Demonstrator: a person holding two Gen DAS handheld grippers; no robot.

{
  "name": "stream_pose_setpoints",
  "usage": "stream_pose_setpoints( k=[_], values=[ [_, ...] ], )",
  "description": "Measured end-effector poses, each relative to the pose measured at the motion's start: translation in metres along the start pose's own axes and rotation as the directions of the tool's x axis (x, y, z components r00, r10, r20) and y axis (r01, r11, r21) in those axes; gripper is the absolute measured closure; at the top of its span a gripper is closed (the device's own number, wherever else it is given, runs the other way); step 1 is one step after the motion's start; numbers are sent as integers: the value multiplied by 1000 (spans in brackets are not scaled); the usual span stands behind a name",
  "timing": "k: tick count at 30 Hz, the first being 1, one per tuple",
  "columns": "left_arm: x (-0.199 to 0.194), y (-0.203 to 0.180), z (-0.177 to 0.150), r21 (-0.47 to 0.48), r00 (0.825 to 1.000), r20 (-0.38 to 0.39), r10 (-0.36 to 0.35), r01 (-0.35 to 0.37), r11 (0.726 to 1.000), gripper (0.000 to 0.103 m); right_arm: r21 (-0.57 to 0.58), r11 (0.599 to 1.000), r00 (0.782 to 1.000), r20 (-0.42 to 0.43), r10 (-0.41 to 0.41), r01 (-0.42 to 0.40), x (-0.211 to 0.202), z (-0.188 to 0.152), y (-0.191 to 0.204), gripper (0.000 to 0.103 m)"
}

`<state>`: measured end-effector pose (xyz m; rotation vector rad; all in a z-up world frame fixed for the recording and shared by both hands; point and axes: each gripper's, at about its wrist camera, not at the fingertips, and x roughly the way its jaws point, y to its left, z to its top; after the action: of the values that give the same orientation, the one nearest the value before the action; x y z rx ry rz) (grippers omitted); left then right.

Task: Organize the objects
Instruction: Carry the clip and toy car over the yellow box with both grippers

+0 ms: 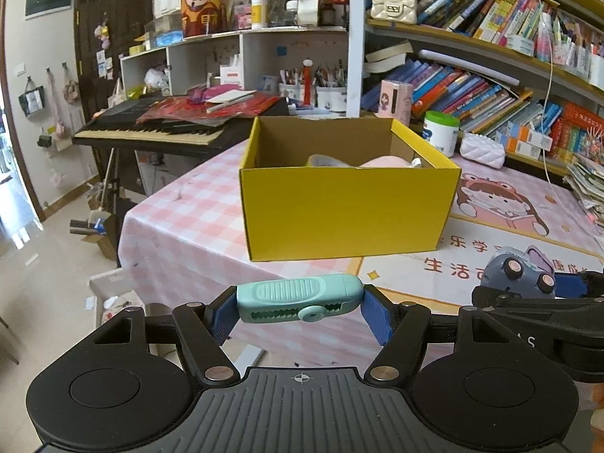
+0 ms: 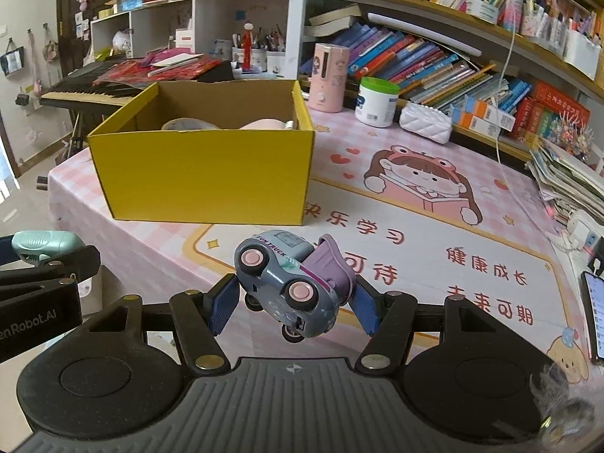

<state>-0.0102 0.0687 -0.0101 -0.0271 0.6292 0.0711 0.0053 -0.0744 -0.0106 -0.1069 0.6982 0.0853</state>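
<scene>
Left gripper [image 1: 300, 311] clenched on mint clip [image 1: 300, 298], long axis crosswise; right gripper [image 2: 296, 298] clutching tilted toy truck [image 2: 290, 283]; yellow box [image 1: 347, 196] at 12 o'clock on pink tabletop [image 1: 181, 226].

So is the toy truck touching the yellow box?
Apart. In the right wrist view, the toy truck, held in the right hand-held gripper, has bare mat showing between it and the yellow box.
</scene>
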Motion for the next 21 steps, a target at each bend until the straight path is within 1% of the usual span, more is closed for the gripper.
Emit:
stream_pose_setpoints(
  k=[14,21],
  values=[
    [-1,16,2,-26,1000,9,4,-3,1000,34,-31,1000,1000,3,4,-4,0,3,15,42],
    [3,16,3,-33,1000,4,-7,7,999,34,-37,999,1000,-3,0,0,1,4,15,42]
  ],
)
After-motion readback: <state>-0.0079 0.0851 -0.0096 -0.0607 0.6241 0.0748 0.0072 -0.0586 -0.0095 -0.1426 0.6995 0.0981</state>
